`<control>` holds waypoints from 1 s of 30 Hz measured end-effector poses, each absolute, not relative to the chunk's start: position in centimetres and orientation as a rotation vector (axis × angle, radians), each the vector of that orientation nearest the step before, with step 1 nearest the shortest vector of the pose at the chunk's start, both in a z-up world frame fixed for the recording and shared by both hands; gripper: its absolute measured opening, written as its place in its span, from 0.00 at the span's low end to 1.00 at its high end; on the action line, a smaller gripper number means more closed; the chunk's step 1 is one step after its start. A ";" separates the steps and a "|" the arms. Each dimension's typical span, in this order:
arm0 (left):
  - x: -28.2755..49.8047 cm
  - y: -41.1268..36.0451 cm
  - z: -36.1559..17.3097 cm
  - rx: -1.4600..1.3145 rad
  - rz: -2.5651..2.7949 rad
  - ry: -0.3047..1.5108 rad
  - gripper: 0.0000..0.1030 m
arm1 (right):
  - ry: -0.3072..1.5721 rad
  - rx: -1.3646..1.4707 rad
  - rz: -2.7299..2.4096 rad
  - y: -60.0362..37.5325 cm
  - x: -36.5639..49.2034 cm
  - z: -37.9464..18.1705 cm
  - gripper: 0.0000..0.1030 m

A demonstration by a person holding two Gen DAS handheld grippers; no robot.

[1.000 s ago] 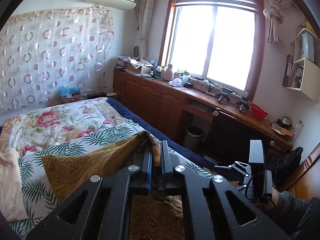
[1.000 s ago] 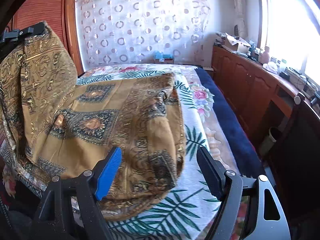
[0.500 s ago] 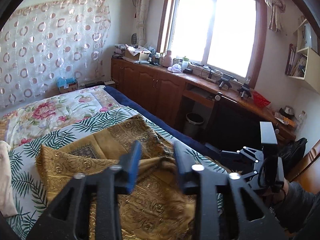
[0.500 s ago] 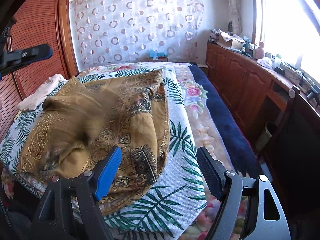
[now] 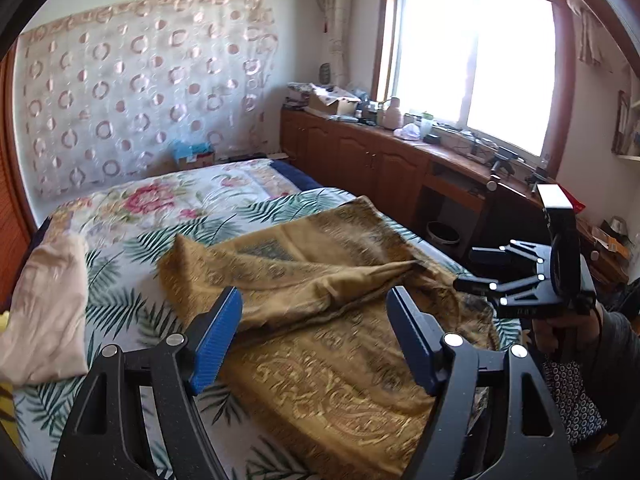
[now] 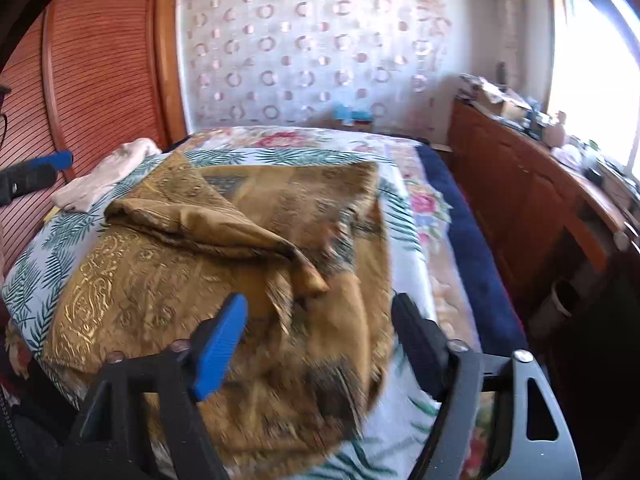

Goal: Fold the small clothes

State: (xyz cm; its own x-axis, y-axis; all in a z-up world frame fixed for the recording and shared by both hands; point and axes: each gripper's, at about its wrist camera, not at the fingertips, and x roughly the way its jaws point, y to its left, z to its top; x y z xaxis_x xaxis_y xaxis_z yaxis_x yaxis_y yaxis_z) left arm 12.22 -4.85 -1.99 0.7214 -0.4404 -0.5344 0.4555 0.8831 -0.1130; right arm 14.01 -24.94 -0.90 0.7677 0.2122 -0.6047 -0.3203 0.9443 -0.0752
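A golden-brown patterned cloth (image 5: 320, 280) lies on the bed, with one flap folded loosely over its middle (image 6: 200, 216). My left gripper (image 5: 314, 300) hovers just above the cloth's near part. Its jaws are opening, and no cloth is pinched between the blue pads. My right gripper (image 6: 320, 304) is over the cloth's near right corner. Its jaws are closing, the rumpled cloth lies below them, and the pads do not press on it. The right gripper (image 5: 476, 270) also shows in the left wrist view, at the bed's right edge, held by a hand.
A pale pink garment (image 5: 48, 300) lies at the bed's left side, next to the cloth. The leaf-print sheet (image 5: 120, 248) covers the bed. Wooden cabinets (image 5: 360, 160) and a waste bin (image 5: 442, 236) line the right wall. A slatted wardrobe (image 6: 80, 80) stands on the left.
My left gripper let go of the cloth's raised edge, opened and sank. The lifted flap dropped onto the rest of the cloth. The right gripper shifted over the near corner.
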 end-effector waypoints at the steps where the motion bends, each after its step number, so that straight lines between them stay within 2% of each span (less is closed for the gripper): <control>1: 12.1 -4.3 -2.3 0.021 -0.484 0.588 0.73 | 0.637 -0.186 0.311 -24.5 14.7 -0.8 0.68; 3: 12.0 -3.4 -2.8 0.010 -0.466 0.592 0.73 | 0.649 -0.206 0.344 -23.7 16.0 -0.8 0.64; 10: 11.6 -1.3 -4.6 -0.025 -0.421 0.615 0.73 | 0.719 -0.316 0.398 -21.8 20.3 -1.5 0.61; 13: 11.6 -0.7 -5.3 -0.041 -0.408 0.623 0.73 | 0.743 -0.354 0.405 -21.6 21.1 -1.9 0.55; 18: 11.6 -0.2 -5.7 -0.058 -0.402 0.629 0.73 | 0.751 -0.408 0.392 -20.8 21.4 -2.0 0.24; 20: 11.5 0.1 -5.7 -0.062 -0.401 0.627 0.73 | 0.731 -0.398 0.398 -21.0 21.1 -1.7 0.17; 21: 11.4 0.0 -5.8 -0.064 -0.402 0.626 0.73 | 0.724 -0.388 0.404 -21.0 20.7 -1.7 0.09; 24: 11.4 0.1 -5.9 -0.065 -0.400 0.628 0.73 | 0.690 -0.345 0.422 -21.3 19.9 -1.0 0.05; 30: 11.0 0.3 -5.8 -0.059 -0.393 0.620 0.73 | 0.610 -0.234 0.452 -22.3 16.4 0.9 0.04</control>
